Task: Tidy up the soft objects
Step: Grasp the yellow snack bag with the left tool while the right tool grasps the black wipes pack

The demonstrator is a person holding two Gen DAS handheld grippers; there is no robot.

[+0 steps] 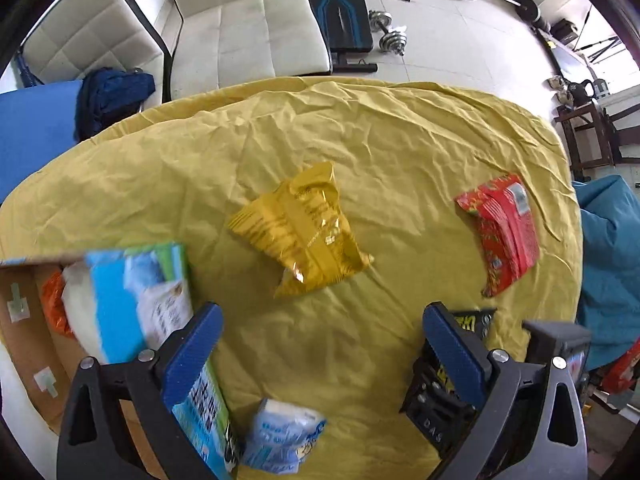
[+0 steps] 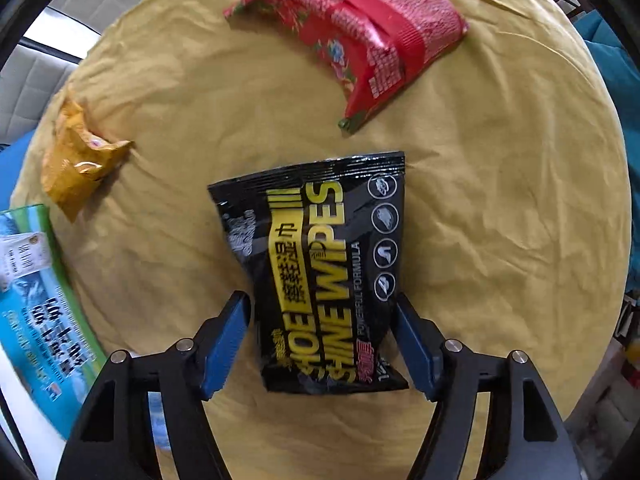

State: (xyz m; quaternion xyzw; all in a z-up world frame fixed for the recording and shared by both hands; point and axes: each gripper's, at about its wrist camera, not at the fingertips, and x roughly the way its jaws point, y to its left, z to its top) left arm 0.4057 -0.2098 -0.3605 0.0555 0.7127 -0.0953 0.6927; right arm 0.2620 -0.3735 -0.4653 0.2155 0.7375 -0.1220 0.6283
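A black shoe-wipes pack [image 2: 320,264] lies on the yellow cloth [image 2: 500,220]. My right gripper [image 2: 322,344] is shut on its lower half, one blue pad at each side edge. My left gripper [image 1: 324,352] is open, pointing down at bare cloth, with nothing between its fingers. Its left finger [image 1: 196,352] overlaps a long blue-green pack [image 1: 120,300] that rests by a cardboard box [image 1: 24,320]. A small white-blue tissue pack [image 1: 280,436] lies near that finger. Farther off on the cloth are a yellow pack [image 1: 304,236] and a red pack [image 1: 500,232].
An orange pack [image 1: 54,304] and a white one [image 1: 76,300] sit inside the box. Past the table's far edge are white cushioned seats [image 1: 240,28], a black bench [image 1: 340,8] and dumbbells [image 1: 388,32]. A teal cushion [image 1: 612,260] lies at the right.
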